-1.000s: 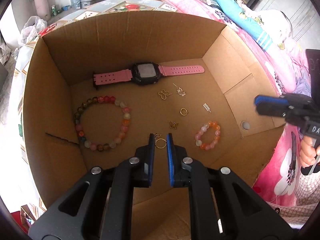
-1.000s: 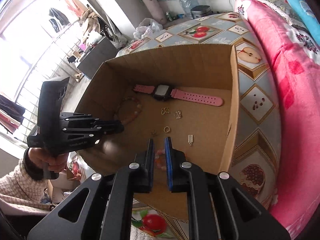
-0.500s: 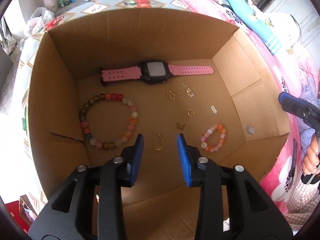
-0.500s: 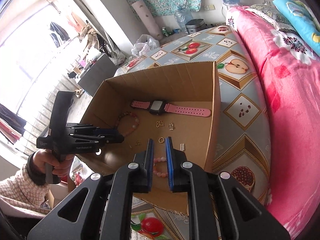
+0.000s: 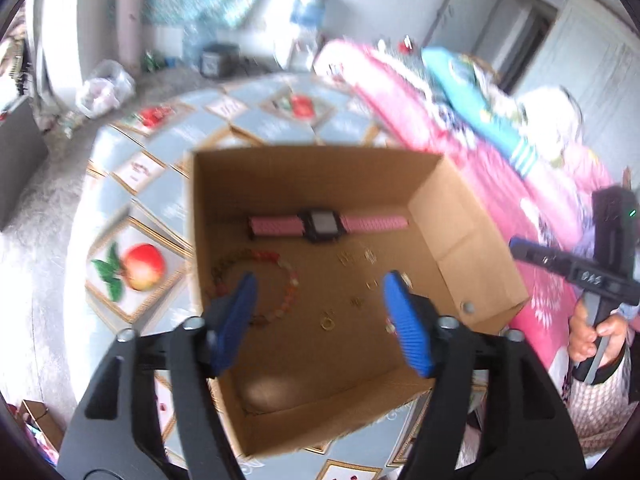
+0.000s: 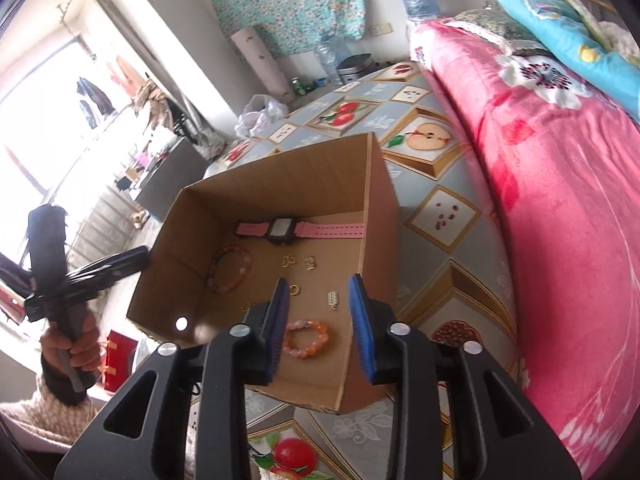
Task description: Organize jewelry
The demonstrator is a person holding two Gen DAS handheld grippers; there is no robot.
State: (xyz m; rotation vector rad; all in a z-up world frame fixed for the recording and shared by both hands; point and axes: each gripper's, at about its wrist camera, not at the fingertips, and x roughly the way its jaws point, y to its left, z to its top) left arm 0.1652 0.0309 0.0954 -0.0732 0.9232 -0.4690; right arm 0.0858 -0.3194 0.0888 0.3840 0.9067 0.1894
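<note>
Above the box [image 5: 472, 220], both tongs [image 5: 320, 316] [image 6: 318, 312] newly opened, empty.

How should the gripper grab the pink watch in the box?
Best guess: pinch the pink watch across a strap beside its dark face, coming straight down. It lies flat and stretched out against the cardboard box's far wall, so a sideways approach looks blocked.

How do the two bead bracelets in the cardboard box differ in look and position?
The larger bracelet forms a wide loop with dark, red and pale beads; the small bracelet is a tight ring of pink and orange beads. The larger one lies nearer the pink watch; the small one lies nearer the box's front edge. Both lie flat on the box floor, untouched.
</note>
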